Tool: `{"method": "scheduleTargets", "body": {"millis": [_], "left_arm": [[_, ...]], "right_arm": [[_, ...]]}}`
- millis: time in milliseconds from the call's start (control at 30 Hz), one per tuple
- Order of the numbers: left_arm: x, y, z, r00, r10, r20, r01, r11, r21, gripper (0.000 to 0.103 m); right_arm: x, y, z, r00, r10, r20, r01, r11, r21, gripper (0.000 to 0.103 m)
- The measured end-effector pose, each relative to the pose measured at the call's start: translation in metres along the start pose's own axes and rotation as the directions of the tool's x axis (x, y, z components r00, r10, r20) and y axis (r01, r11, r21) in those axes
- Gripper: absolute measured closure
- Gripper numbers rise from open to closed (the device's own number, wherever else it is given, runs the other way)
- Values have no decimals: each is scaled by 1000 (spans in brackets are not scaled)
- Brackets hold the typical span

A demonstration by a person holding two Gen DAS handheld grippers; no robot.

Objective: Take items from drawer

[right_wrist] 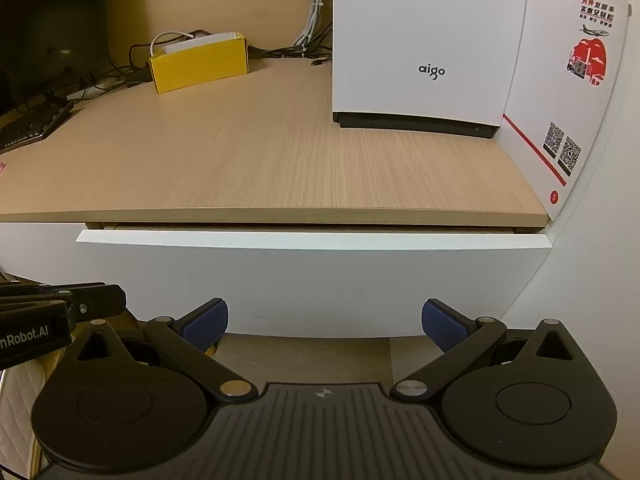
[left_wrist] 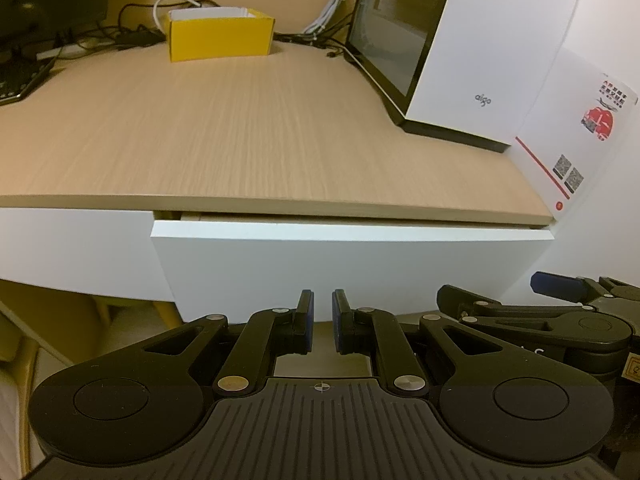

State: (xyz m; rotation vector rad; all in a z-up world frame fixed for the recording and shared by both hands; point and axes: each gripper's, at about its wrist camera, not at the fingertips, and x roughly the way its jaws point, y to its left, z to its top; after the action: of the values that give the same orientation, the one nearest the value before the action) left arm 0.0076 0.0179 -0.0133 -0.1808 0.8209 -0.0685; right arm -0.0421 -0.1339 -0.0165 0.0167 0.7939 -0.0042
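Note:
A white drawer front (left_wrist: 352, 276) (right_wrist: 312, 284) sits under the wooden desk edge, pulled out a thin crack; its inside is hidden. My left gripper (left_wrist: 322, 322) hovers just in front of the drawer's lower edge, jaws shut with only a narrow slit between the blue pads and nothing in them. My right gripper (right_wrist: 325, 322) is also in front of the drawer's lower edge, jaws wide open and empty. The right gripper's arm (left_wrist: 560, 312) shows at the right of the left wrist view, and the left gripper (right_wrist: 60, 312) pokes in at the left of the right wrist view.
On the desk (left_wrist: 240, 128) stand a yellow box (left_wrist: 221, 38) (right_wrist: 199, 63), a white aigo computer case (left_wrist: 460, 48) (right_wrist: 428, 44), a keyboard (right_wrist: 32, 126), a dark monitor (right_wrist: 48, 36) and tangled cables (left_wrist: 320, 20). A printed card (right_wrist: 568, 92) leans on the right wall.

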Motion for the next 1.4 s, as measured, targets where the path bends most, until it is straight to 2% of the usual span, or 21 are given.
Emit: {"method": "scheduleTargets", "body": {"millis": [1033, 1200, 1267, 1400], "left_arm": [[-1, 6, 4, 1000, -22, -5, 22, 1000, 3, 92], [-3, 31, 11, 998, -35, 45, 37, 998, -43, 92], [-3, 52, 16, 996, -9, 84, 17, 995, -96, 91], [7, 88, 29, 990, 104, 90, -85, 976, -200, 89]], "right_arm": [[-1, -6, 2, 1000, -28, -1, 28, 999, 21, 0], [1, -5, 2, 999, -34, -4, 34, 999, 16, 0], [1, -6, 3, 999, -41, 2, 41, 999, 10, 0], [5, -5, 7, 999, -48, 21, 48, 999, -14, 0]]}}
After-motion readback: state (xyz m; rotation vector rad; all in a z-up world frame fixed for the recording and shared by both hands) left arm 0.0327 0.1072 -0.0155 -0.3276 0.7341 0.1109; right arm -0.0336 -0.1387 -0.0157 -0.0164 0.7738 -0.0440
